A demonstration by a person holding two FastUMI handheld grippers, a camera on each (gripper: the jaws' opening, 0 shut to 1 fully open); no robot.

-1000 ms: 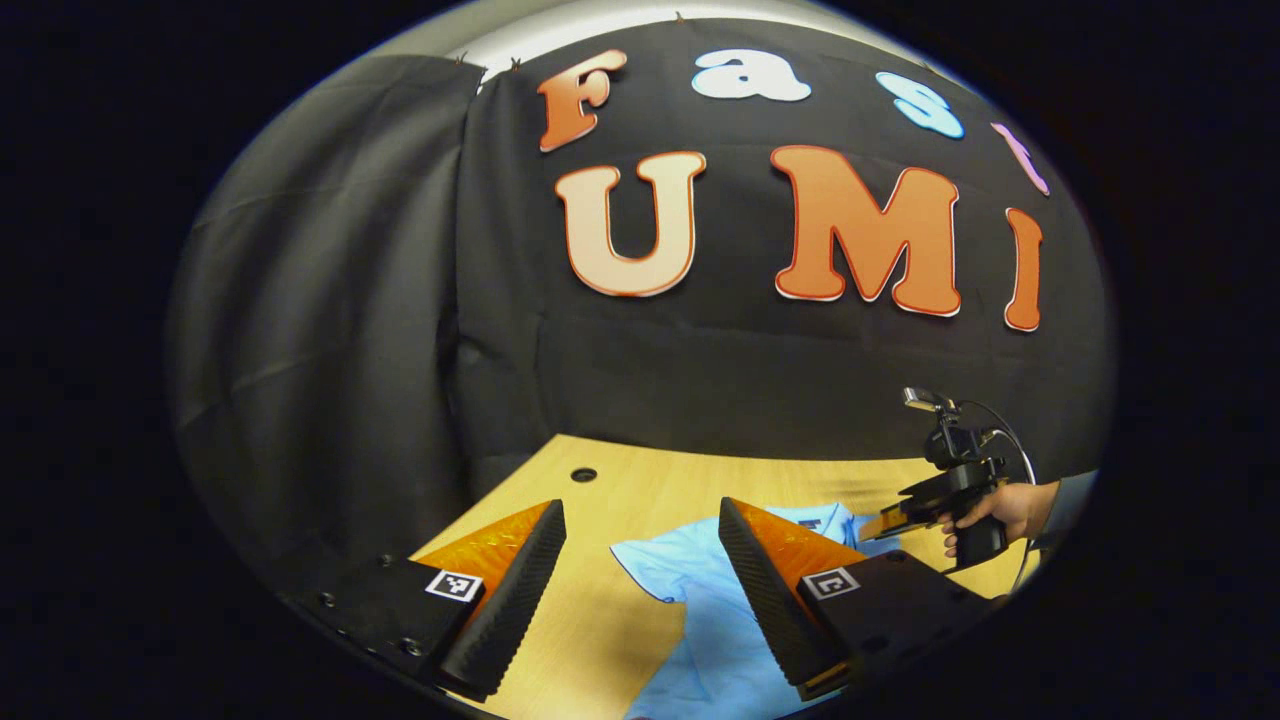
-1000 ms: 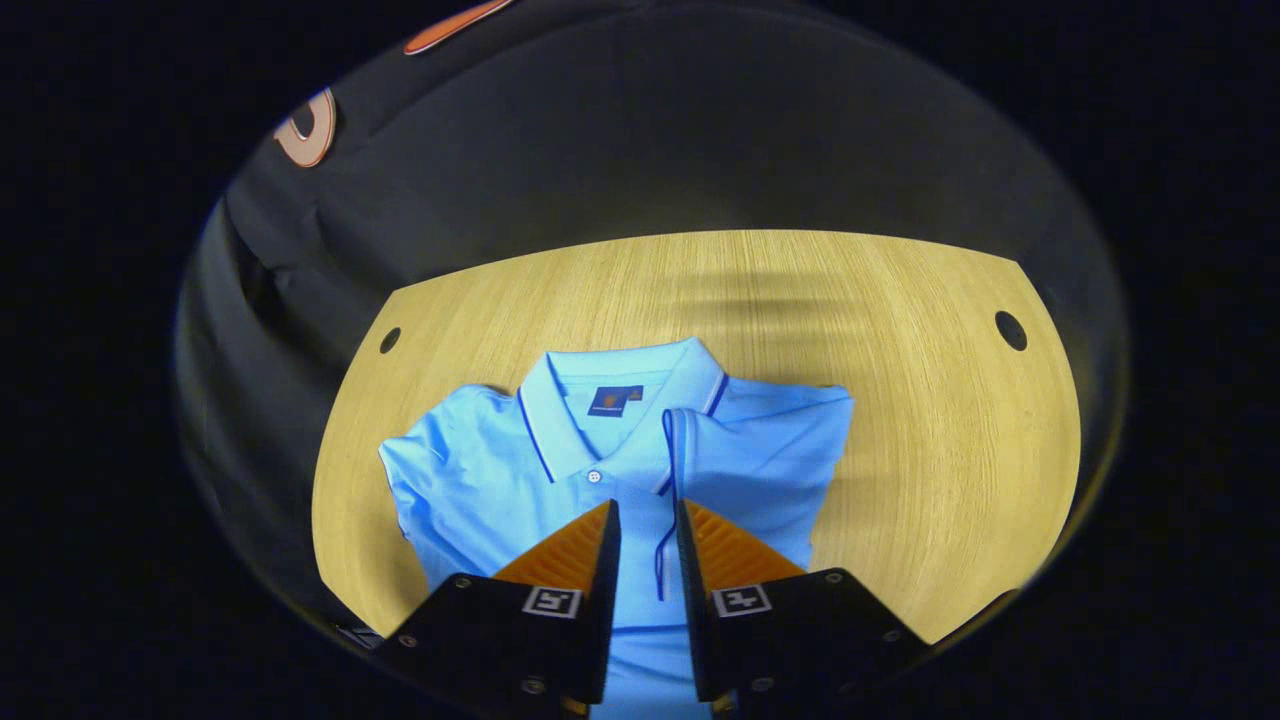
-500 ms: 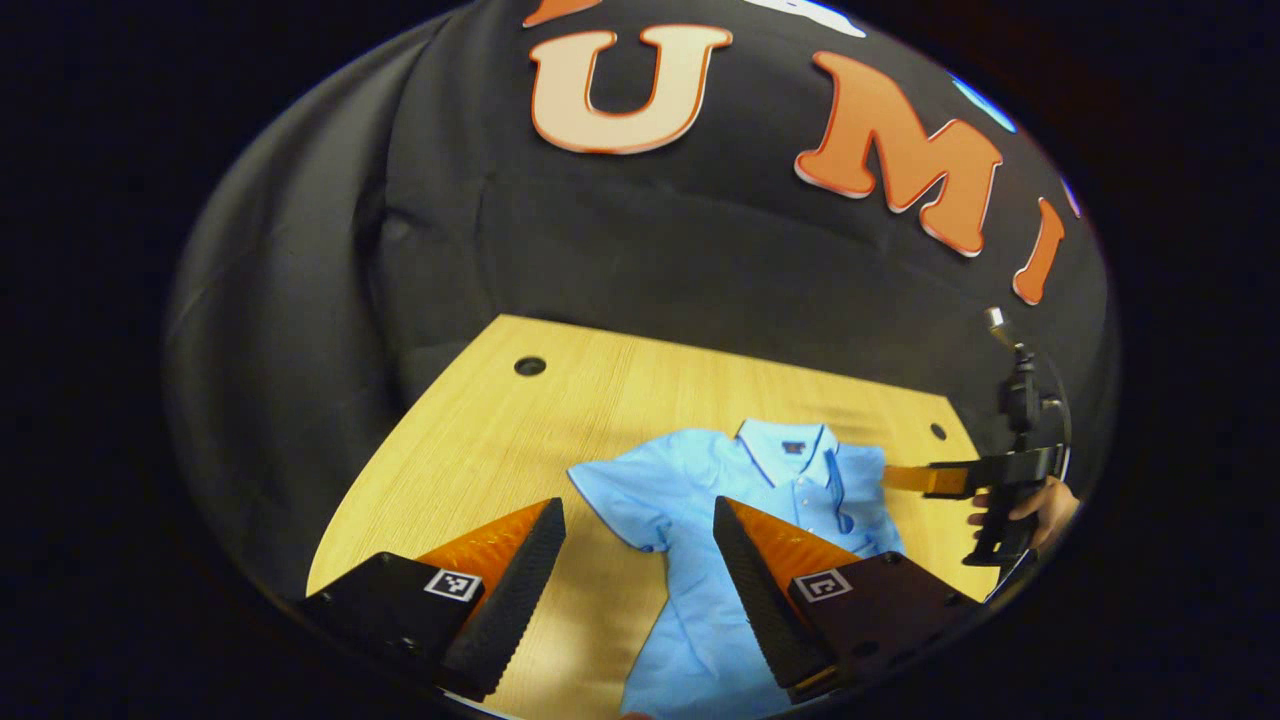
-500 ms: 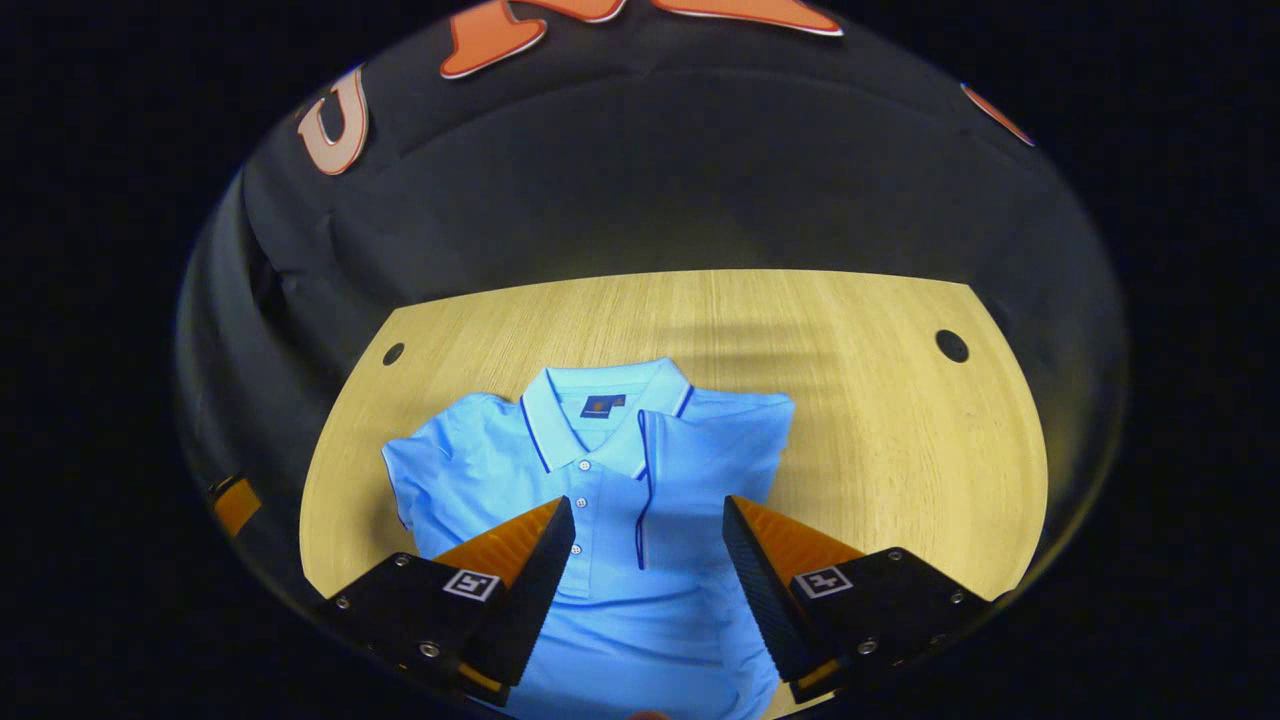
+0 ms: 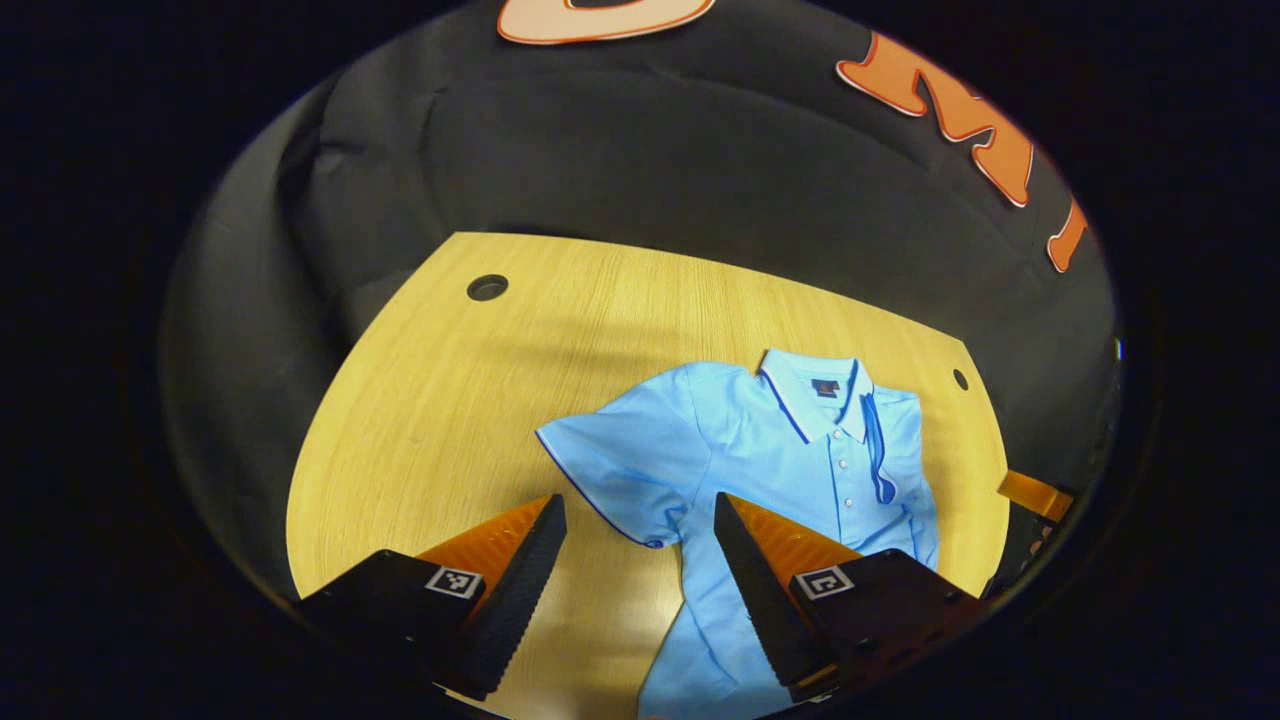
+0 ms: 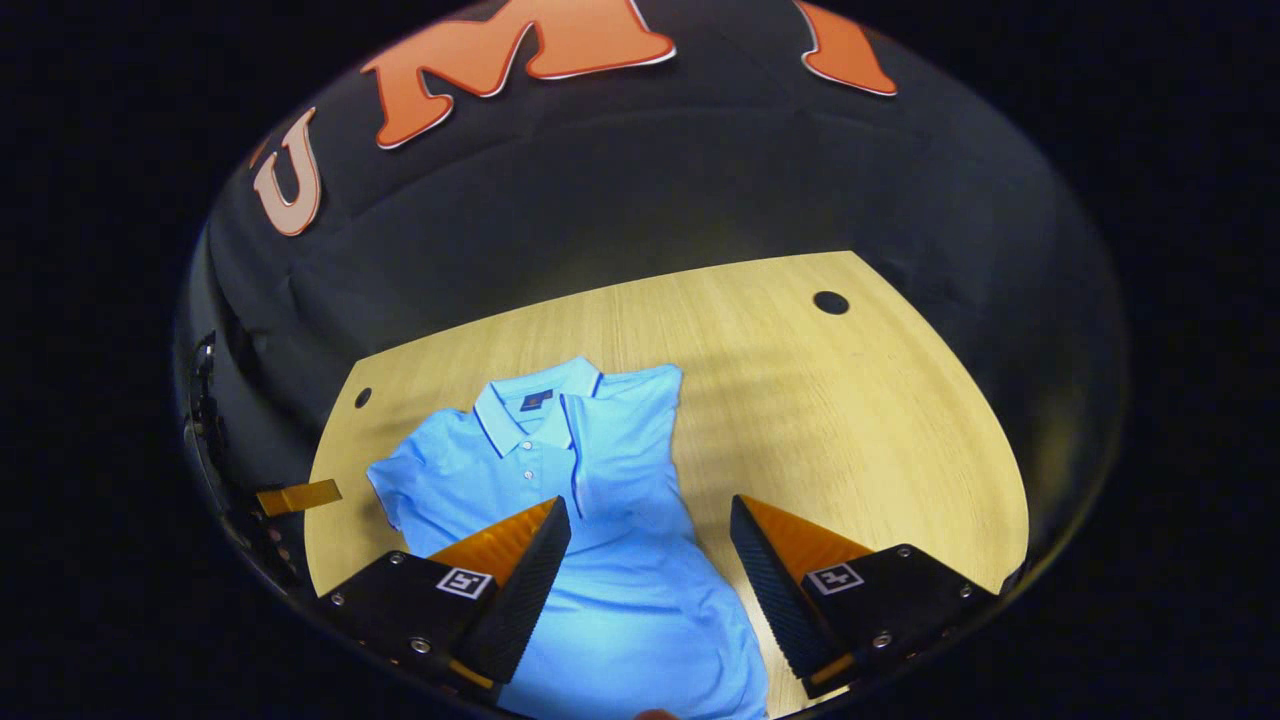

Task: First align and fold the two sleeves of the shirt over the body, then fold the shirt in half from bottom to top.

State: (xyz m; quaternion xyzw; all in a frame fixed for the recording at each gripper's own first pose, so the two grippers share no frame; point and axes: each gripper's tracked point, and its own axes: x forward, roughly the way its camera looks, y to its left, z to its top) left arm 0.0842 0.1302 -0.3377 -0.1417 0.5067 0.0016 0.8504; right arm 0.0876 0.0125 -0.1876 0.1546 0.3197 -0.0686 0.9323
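**Sleeve folding: one sleeve done, one sleeve pending**

A light blue short-sleeved polo shirt with dark blue piping is lying face up on the pale wooden tabletop, collar toward the far edge and hem running toward the near edge. In the right gripper view it is sitting left of the tabletop's centre, nearer the left edge than the right one.

The right sleeve is lying folded over the body, its piped cuff running down beside the button placket. The left sleeve is lying spread flat on the tabletop, pointing toward the left edge.

The left gripper is hovering over the left sleeve with its jaws parted wide, the sleeve's cuff showing between them. Nothing is held. The right gripper is hovering above the shirt's lower body, likewise spread apart and holding nothing. Whether either gripper is touching the fabric cannot be told.

Progress, as judged from the layout: the first half of the sleeve step is complete. Remaining are the left sleeve fold, aligned against the right sleeve, and the bottom-to-top fold of the hem toward the collar.

A round cable hole is sitting near the far left corner of the tabletop, and a second cable hole near the far right corner.
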